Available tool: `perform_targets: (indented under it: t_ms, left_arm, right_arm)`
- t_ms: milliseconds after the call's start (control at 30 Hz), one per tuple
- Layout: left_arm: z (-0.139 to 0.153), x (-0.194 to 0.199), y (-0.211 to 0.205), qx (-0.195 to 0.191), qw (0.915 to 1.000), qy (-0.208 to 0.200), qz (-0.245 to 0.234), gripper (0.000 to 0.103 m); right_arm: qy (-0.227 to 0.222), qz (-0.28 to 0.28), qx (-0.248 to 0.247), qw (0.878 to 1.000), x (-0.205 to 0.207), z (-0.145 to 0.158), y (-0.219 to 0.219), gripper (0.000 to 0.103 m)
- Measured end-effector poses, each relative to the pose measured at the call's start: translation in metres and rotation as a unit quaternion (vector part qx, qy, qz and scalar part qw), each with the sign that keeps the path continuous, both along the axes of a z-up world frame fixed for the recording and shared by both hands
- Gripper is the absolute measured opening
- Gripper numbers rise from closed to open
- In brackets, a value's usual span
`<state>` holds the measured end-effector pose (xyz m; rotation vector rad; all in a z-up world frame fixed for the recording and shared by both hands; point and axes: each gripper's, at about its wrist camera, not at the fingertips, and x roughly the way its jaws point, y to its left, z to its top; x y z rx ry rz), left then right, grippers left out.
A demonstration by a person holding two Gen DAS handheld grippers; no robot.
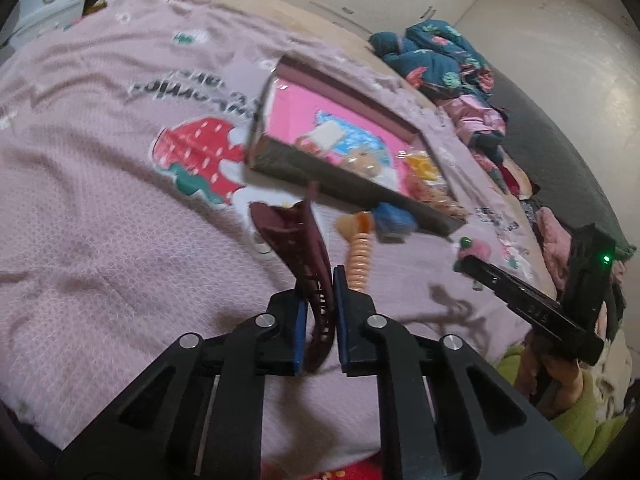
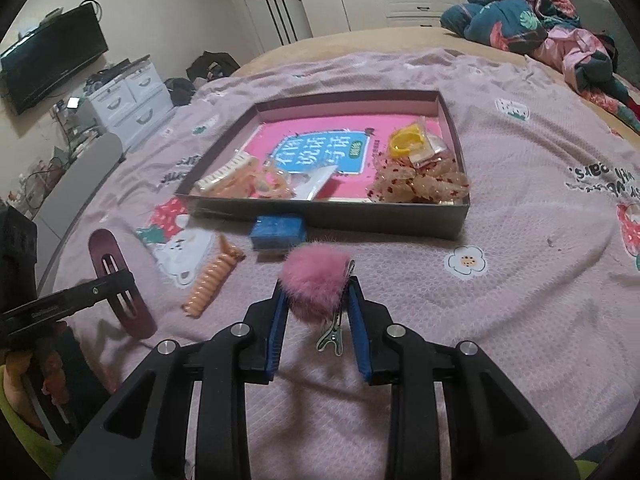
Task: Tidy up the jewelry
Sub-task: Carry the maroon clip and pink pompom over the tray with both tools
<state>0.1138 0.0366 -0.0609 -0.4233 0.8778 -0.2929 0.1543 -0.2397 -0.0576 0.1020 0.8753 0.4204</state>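
My left gripper (image 1: pixel 320 276) is shut on a maroon hair clip (image 1: pixel 296 232) and holds it above the pink bedspread; the clip also shows in the right wrist view (image 2: pixel 120 280). My right gripper (image 2: pixel 316 292) is shut on a pink pompom hair clip (image 2: pixel 316 280), whose green metal clip hangs between the fingers. A dark cardboard box (image 2: pixel 452 120) with a pink book and several hair accessories sits ahead; it shows in the left wrist view too (image 1: pixel 340 184). An orange spiral hair tie (image 2: pixel 210 280) and a blue block (image 2: pixel 278 230) lie before the box.
The pink printed bedspread (image 2: pixel 520 300) covers the bed. A heap of clothes (image 2: pixel 532 24) lies at the far right. A white drawer unit (image 2: pixel 128 100) and a wall TV (image 2: pixel 52 56) stand at the left, white wardrobes behind.
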Motion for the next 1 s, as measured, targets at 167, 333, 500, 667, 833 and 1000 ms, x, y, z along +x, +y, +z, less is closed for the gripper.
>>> perform_targets:
  t_ms: [167,333,500,667,833,1000]
  left_arm:
    - [0.022,-0.008,-0.011,0.000,0.9996,-0.024,-0.017,0.004]
    - [0.034,-0.002,-0.030,0.003,0.9987,-0.035,-0.037,0.004]
    - [0.046,0.008,-0.055,0.010,0.9968,-0.048,-0.063,0.004]
    - [0.057,0.020,-0.078,0.015,0.9942,-0.061,-0.088,0.004]
    - [0.067,0.036,-0.095,0.020,0.9919,-0.071,-0.103,0.004]
    - [0.082,0.054,-0.105,0.022,0.9899,-0.091,-0.106,0.004]
  right_arm:
    - [-0.016,0.000,0.005,1.000,-0.010,0.013,-0.002,0.028]
    - [-0.036,-0.002,0.004,0.999,-0.015,0.027,-0.006,0.028]
    - [-0.059,-0.022,0.005,0.998,-0.017,0.042,-0.021,0.028]
    - [-0.070,-0.051,0.013,0.996,-0.016,0.050,-0.043,0.028]
    - [-0.078,-0.075,0.020,0.994,-0.013,0.057,-0.064,0.028]
    - [-0.087,-0.087,0.025,0.992,-0.009,0.064,-0.076,0.028]
